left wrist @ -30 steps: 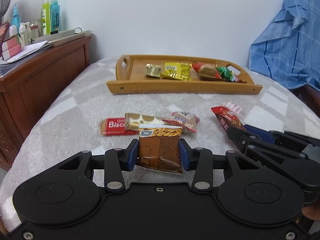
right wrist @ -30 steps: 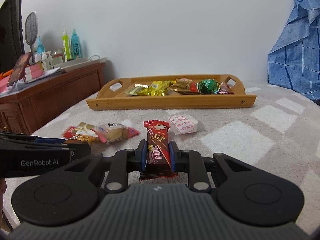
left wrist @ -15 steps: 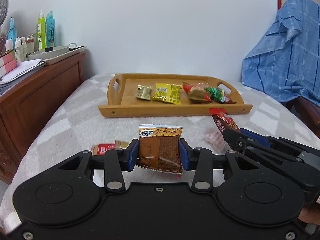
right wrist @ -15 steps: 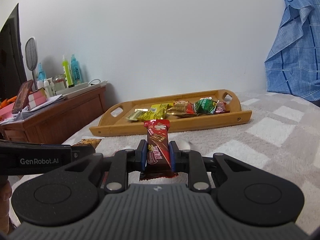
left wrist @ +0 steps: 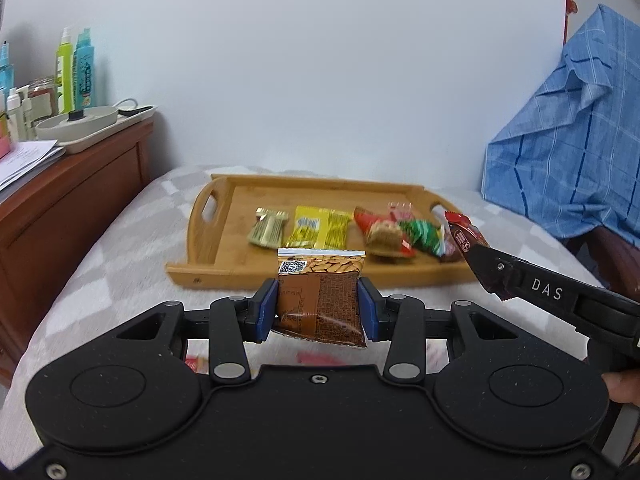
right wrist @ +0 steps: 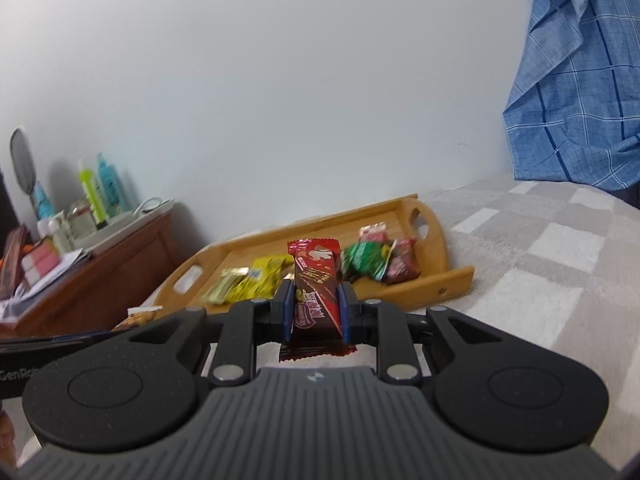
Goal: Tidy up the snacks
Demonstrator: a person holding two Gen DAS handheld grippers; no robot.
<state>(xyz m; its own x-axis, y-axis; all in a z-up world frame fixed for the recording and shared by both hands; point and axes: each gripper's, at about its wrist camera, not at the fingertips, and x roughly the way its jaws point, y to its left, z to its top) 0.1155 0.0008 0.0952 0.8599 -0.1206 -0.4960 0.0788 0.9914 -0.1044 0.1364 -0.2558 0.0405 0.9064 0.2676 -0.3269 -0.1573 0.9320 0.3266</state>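
Almond packet point(left wrist: 320, 294) between left gripper point(left wrist: 318, 307) pads (upright)

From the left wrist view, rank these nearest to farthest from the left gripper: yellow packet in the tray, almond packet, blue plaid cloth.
1. almond packet, clamped in the left gripper.
2. yellow packet, ahead, in the wooden tray.
3. blue plaid cloth, far right, beyond the tray.
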